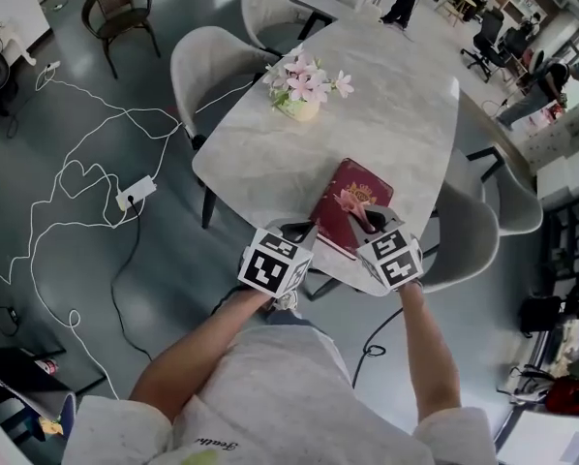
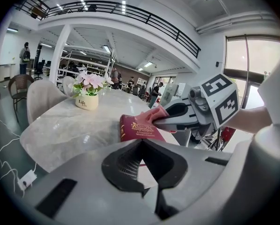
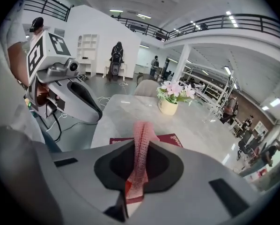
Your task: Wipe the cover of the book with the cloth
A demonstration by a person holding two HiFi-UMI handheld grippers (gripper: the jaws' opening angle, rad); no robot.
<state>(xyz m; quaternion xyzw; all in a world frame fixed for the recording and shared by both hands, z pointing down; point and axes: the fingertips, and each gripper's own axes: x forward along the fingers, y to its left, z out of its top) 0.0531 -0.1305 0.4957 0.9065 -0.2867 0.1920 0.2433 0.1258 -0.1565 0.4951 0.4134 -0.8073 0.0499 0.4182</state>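
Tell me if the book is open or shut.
Shut: the book lies flat on the table, its red cover with gold print facing up.

The small cream flower pot (image 2: 86, 102), at about ten o'clock on the worktop (image 2: 60, 130) in the left gripper view, carries the dark word "Life". A smaller line under it is too fine to read. The dark red book (image 2: 139, 129) has two lines of gold lettering on its cover. They seem to begin "A Treasury of", and the rest cannot be made out. A pale script word on the person's shirt (image 1: 270, 386) is not legible.
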